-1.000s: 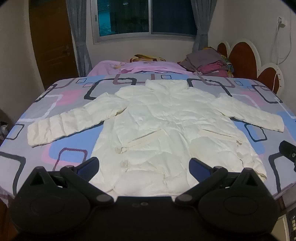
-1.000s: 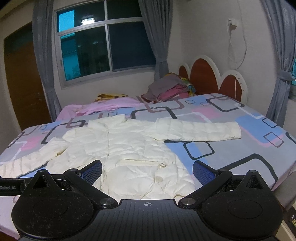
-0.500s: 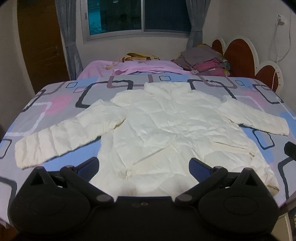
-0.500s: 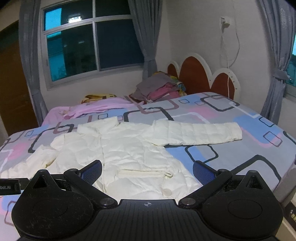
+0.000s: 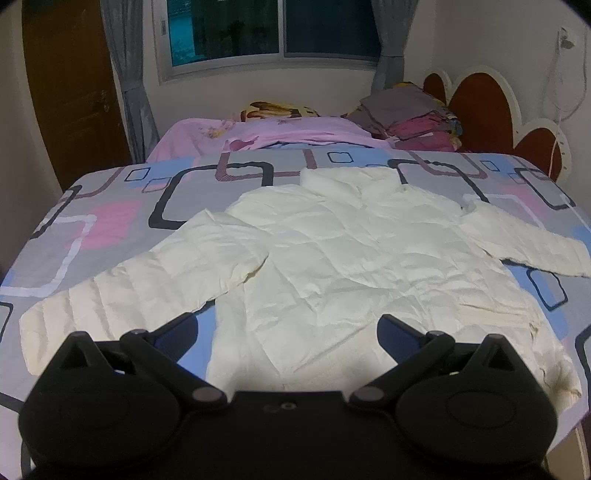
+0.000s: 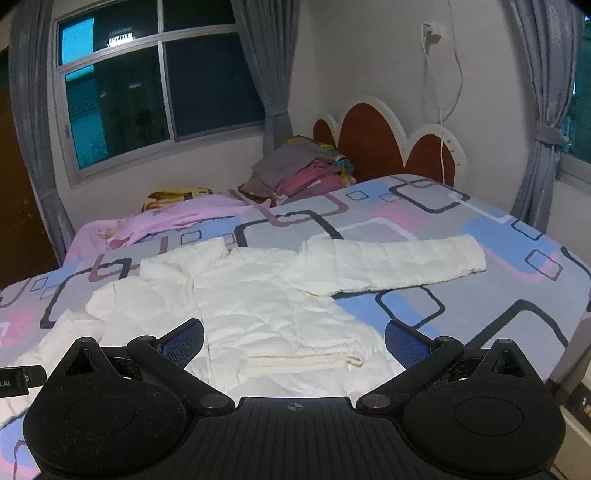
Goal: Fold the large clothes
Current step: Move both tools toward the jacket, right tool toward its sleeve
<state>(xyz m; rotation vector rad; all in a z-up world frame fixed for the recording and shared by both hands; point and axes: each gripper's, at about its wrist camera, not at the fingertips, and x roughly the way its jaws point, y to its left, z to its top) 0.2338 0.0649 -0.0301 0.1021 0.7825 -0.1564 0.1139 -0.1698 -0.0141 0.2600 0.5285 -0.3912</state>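
Left gripper [image 5: 290, 332] and right gripper [image 6: 294, 341] both hover level with jaws spread wide, blue-padded fingers [image 6: 183, 338] angled outward, nothing between them, neither touching anything, both pointing forward and slightly down.

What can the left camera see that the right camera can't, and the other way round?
Only the left wrist view shows the brown door and the whole left sleeve, out to its cuff. Only the right wrist view shows the tied-back curtain, the wall plug and the pocket strip. Both show the white jacket spread flat on the patterned bed, the folded clothes pile, the window, and each camera's own open gripper.
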